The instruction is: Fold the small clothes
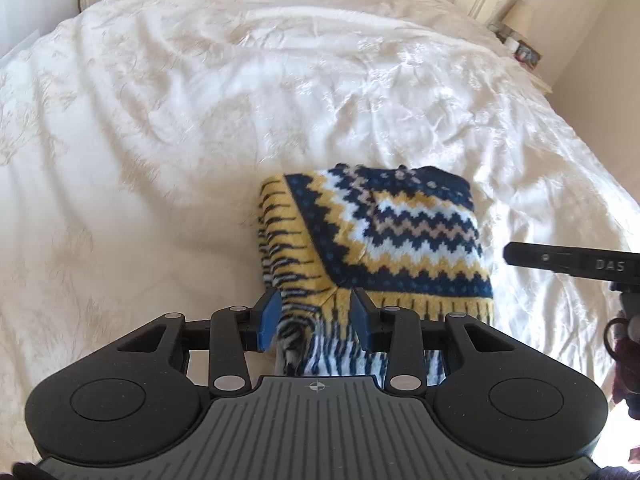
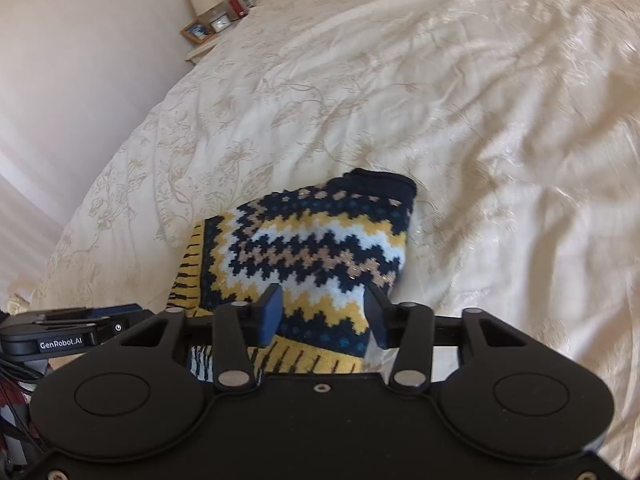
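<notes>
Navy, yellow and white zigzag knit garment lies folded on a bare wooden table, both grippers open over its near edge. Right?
Not a table: the zigzag knit garment lies on a cream embroidered bedspread, as both wrist views show. The left gripper and right gripper are open at its near edge.

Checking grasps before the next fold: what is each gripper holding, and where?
Neither holds anything. Left gripper and right gripper are open, jaws apart over the near edge of the folded knit garment.

navy, yellow, white zigzag knit (image 1: 384, 236) on cream floral bedspread (image 1: 180, 120).
</notes>
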A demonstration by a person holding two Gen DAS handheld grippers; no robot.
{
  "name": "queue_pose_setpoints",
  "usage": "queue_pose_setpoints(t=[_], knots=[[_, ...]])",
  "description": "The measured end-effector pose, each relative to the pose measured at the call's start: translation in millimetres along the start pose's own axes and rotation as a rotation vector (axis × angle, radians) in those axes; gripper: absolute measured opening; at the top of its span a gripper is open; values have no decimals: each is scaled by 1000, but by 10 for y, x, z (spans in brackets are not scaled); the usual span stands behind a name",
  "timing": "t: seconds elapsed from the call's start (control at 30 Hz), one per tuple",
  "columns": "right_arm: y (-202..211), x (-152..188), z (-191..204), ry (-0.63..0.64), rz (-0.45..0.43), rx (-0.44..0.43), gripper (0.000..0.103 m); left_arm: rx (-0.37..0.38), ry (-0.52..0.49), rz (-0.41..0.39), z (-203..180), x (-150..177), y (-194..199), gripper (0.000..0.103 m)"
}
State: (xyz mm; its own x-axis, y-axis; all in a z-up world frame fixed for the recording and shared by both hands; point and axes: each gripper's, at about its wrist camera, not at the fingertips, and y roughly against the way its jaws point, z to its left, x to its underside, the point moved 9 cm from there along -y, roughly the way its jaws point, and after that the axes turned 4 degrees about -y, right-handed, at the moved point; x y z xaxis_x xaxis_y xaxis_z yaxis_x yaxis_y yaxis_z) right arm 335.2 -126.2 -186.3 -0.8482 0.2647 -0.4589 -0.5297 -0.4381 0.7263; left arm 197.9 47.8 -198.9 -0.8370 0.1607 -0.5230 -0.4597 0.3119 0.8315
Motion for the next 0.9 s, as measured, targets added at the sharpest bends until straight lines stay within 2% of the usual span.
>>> queue_pose_setpoints(t=[0.2,0.53,0.9], knots=[[-330,-110,133,45,17,27,42,28,-43,15,-83,-229,-314,37],[-982,-181,23,-8,117,117,42,-27,-190,132,120,-311,-998,39],[-989,-176,60,-49,68,176,44,16,-231,124,168,-349,-1048,45]])
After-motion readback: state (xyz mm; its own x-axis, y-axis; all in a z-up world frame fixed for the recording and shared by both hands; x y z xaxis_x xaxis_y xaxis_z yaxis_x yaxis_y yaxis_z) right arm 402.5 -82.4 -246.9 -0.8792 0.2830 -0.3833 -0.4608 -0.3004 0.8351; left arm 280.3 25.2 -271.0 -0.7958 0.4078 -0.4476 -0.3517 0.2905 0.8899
